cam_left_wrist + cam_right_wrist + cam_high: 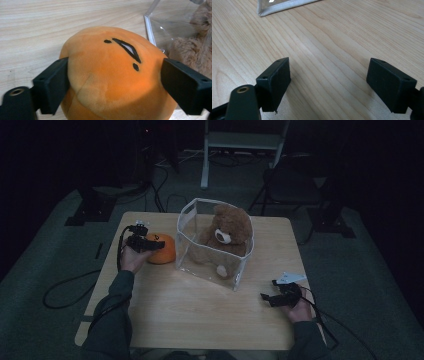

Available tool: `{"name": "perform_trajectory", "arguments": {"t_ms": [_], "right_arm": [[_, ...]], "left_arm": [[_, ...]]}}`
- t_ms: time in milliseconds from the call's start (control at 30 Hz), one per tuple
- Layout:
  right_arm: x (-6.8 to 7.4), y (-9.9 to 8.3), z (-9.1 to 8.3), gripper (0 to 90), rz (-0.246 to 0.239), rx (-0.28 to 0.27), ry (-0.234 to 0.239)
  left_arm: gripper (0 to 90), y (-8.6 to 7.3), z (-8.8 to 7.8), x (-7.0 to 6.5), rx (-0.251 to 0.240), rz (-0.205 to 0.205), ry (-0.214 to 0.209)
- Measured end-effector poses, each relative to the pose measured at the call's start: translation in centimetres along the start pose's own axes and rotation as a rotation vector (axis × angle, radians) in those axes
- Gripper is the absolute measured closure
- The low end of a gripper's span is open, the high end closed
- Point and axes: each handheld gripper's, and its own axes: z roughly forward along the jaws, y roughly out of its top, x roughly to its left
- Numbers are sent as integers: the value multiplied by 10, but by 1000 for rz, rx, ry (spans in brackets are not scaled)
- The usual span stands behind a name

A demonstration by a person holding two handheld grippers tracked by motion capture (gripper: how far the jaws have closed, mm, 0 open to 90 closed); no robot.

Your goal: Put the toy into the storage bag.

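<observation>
The orange plush sits between the jaws of the left tool, both pads pressed against its sides, so that tool is clamped on it. Its stitched face looks upward and away from the left tool's camera; the body is round, with no clear long axis. In the high view the plush rests on the wooden surface near its left edge, just beside the clear bag that holds a brown teddy bear. The right tool hovers low near the right front edge, jaws wide apart over bare wood. Open surface lies in front of the bag. The room around is dark, with cables on the floor.
</observation>
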Motion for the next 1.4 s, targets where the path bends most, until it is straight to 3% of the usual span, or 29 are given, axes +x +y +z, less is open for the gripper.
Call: {"name": "perform_trajectory", "arguments": {"t_ms": [233, 400, 533, 633, 1400], "right_arm": [[0, 0, 0, 185, 0, 0, 0], [0, 0, 0, 186, 0, 0, 0], [0, 0, 0, 185, 0, 0, 0], [0, 0, 0, 185, 0, 0, 0], [0, 0, 0, 185, 0, 0, 0]], "left_arm": [[256, 1, -1, -8, -1, 34, 35], [396, 3, -2, -12, 5, 50, 32], [464, 3, -5, -14, 9, 78, 39], [497, 3, -6, -13, -3, 77, 36], [524, 7, -30, -11, -87, 73, 44]]}}
